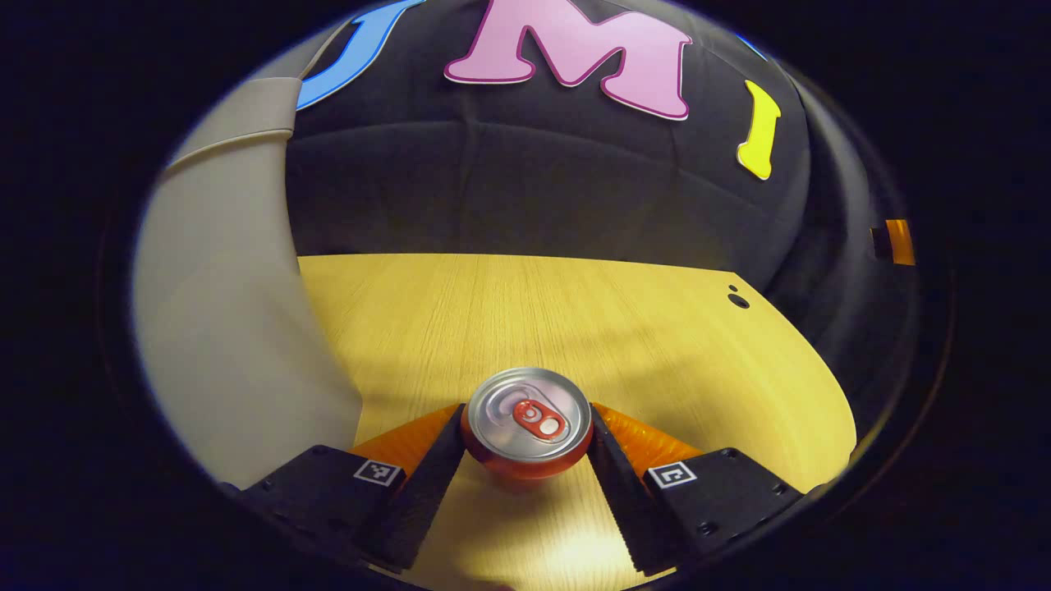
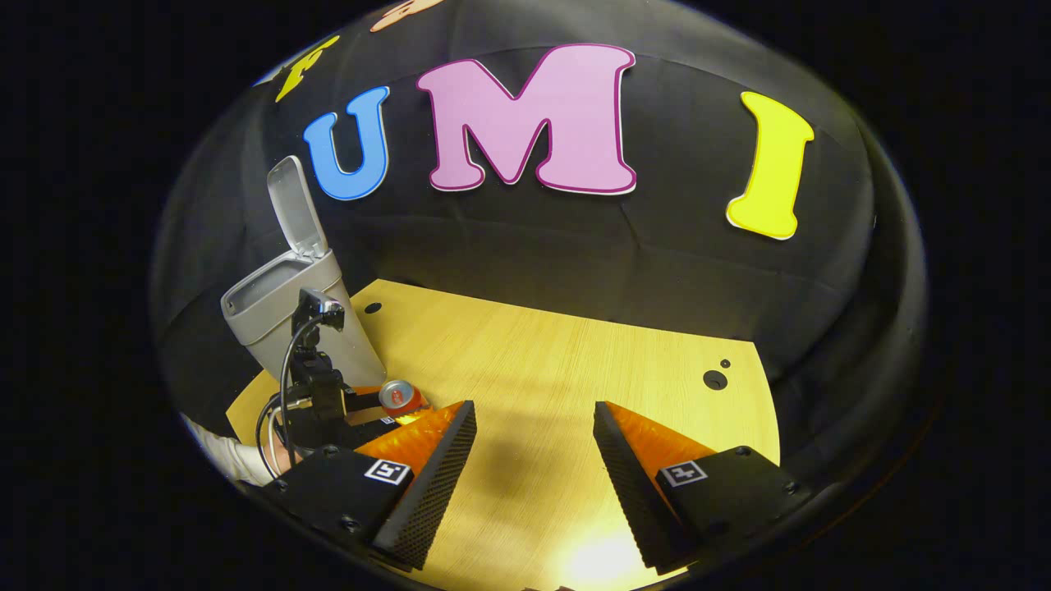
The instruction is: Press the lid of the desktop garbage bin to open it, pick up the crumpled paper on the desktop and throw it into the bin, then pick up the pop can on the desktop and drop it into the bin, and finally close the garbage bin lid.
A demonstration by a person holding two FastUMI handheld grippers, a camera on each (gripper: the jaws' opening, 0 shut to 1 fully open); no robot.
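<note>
- Pop can (image 1: pixel 526 427) sits upright at bottom centre of the left gripper view, silver top with red tab facing the camera, red body below
- left claw (image 1: pixel 525 443) brackets the can, one finger (image 1: pixel 427 476) on each side; both fingertips look to be touching the can's sides, so it reads as pinched
- can's base seems to be on the worktop (image 1: pixel 534 320), contact itself hidden under the can
- garbage bin (image 1: pixel 230 328) fills the left of the left gripper view as a grey wall, just beside the left claw
- right gripper view: same bin (image 2: pixel 271 316) at centre left of the frame, lid (image 2: pixel 296 205) tipped up and open, standing at the left edge of the worktop (image 2: pixel 542 369)
- same view: left claw (image 2: pixel 386 406) at lower left with cables and a camera on top, the can (image 2: pixel 401 396) at its tip, near the bin's base
- sleeve (image 2: pixel 234 460) of the person at the lower left edge, behind that claw
- right claw (image 2: pixel 534 460) at bottom centre, fingers spread wide, nothing between them, bare wood underneath
- two dark holes (image 2: pixel 714 378) in the worktop at centre right, well apart from can and bin
- crumpled paper: cannot tell where it is
</note>
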